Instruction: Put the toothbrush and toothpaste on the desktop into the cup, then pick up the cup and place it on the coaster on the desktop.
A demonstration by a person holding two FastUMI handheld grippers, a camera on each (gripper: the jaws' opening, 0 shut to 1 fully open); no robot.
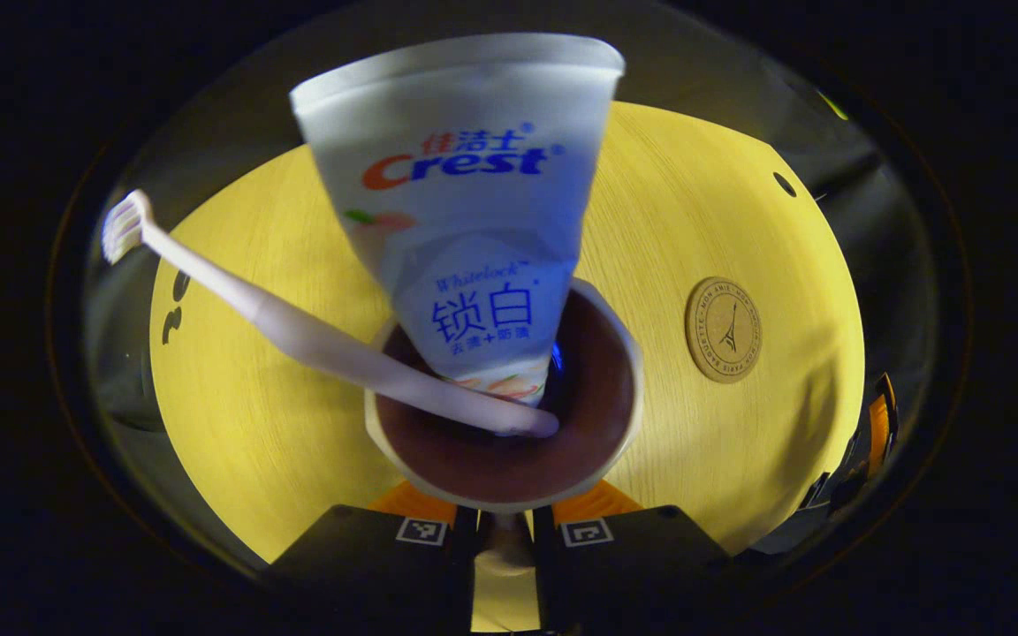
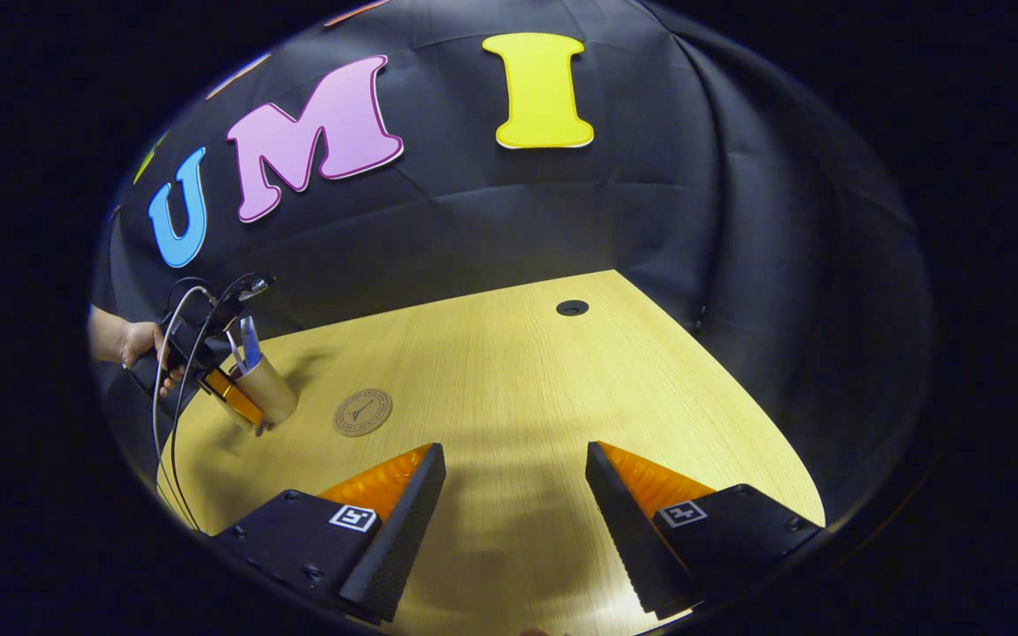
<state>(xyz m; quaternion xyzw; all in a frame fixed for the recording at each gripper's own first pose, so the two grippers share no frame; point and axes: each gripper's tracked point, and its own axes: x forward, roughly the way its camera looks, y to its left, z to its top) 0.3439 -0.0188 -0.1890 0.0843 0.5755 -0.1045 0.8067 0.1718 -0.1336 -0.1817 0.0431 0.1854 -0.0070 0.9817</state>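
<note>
Cup: a round cup with a pale rim and dark inside [image 1: 602,415], seen from above in the left gripper view, just ahead of the left gripper [image 1: 505,530]; in the right gripper view it shows as a tan cup at the far left of the table, tilted.
Contents: a white toothpaste tube with blue and red print [image 1: 465,203] stands in the cup, crimped end up; a pale plastic toothbrush [image 1: 297,331] leans out of it to the left, bristles at the top end.
Coaster: a round cork coaster with a dark printed tower [image 1: 724,329] lies flat on the table, near the cup and apart from it.
Left gripper: its two fingers are close together at the near rim of the cup; it appears to pinch the cup wall, though the contact itself is hidden under the rim.
Right gripper: the right gripper [image 2: 516,481] hangs over bare table, fingers wide apart, holding nothing.
Surface: a light yellow wood-grain table [image 2: 562,397] with a small dark round hole near its far edge.
Room: black cloth forms the booth wall [image 2: 650,212] behind the table.
Person: a hand [image 2: 142,349] grips the left gripper's handle at the left edge; cables loop from it.
Hard to make out: the base of the cup, and whether it touches the table.
</note>
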